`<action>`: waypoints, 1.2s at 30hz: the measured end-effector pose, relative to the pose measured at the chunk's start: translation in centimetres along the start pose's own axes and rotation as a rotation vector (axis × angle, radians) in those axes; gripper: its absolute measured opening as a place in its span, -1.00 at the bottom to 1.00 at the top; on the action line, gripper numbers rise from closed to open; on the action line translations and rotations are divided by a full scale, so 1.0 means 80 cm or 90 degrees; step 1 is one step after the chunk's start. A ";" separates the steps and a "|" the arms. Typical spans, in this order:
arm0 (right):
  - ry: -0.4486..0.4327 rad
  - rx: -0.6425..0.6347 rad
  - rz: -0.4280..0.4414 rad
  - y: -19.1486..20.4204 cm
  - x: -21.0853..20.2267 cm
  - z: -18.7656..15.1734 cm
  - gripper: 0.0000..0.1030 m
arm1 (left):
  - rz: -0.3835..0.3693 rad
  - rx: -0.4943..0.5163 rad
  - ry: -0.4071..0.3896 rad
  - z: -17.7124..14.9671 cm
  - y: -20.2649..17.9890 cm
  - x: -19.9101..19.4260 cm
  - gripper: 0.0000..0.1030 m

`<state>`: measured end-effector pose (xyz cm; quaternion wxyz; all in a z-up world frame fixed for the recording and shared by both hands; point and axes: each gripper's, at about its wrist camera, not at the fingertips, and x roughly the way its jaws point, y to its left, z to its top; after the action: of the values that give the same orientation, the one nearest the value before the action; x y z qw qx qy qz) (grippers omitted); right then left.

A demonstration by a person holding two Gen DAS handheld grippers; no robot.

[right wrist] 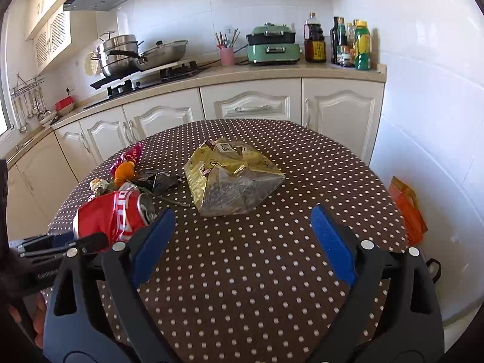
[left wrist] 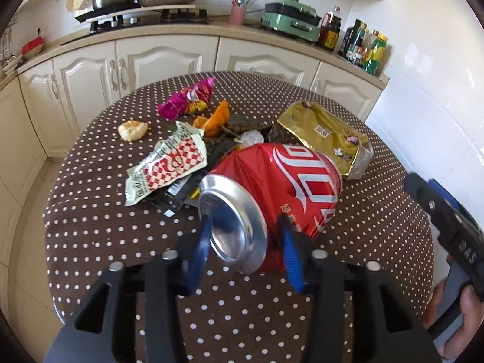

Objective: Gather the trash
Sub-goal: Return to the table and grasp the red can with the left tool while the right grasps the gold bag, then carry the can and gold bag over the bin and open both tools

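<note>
A crushed red cola can [left wrist: 290, 181] lies on its side on the brown polka-dot table [left wrist: 121, 236]. My left gripper [left wrist: 245, 227] is shut on the can's bottom end, one blue pad on each side. The can also shows in the right wrist view [right wrist: 112, 214]. Behind it lie a gold snack bag [left wrist: 326, 136], a red-and-white checked wrapper [left wrist: 169, 166], a pink wrapper [left wrist: 187, 99], orange peel [left wrist: 214, 118] and a bread scrap [left wrist: 133, 130]. My right gripper [right wrist: 242, 230] is open and empty above the table, in front of the gold bag [right wrist: 233, 175].
Cream kitchen cabinets [right wrist: 251, 106] and a counter with pots [right wrist: 121, 54], a green appliance [right wrist: 272, 45] and bottles [right wrist: 348, 42] stand behind the table. An orange bag [right wrist: 408, 208] lies on the floor at the right by the white tiled wall.
</note>
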<state>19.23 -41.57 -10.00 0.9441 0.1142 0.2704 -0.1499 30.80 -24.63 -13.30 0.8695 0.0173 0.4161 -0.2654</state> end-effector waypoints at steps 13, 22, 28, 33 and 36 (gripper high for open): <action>0.070 -0.075 -0.056 0.042 0.097 0.042 0.74 | -0.003 -0.001 -0.090 -0.006 0.008 -0.051 -0.47; 0.113 -0.072 0.005 0.042 0.099 0.029 -0.31 | -0.002 -0.034 -0.121 -0.012 0.036 -0.088 -0.47; 0.030 -0.040 0.065 0.048 0.020 0.018 -0.40 | -0.003 -0.054 -0.150 -0.028 0.061 -0.128 -0.47; -0.035 -0.043 0.126 0.086 -0.049 0.022 -0.41 | 0.008 -0.085 -0.189 -0.050 0.100 -0.181 -0.47; -0.053 -0.070 0.183 0.134 -0.083 0.019 -0.41 | 0.034 -0.113 -0.212 -0.070 0.136 -0.218 -0.47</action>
<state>18.27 -30.60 -3.71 0.9711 0.0936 0.2195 -0.0024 23.05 -6.11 -6.23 0.9312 -0.0930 0.2875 -0.2038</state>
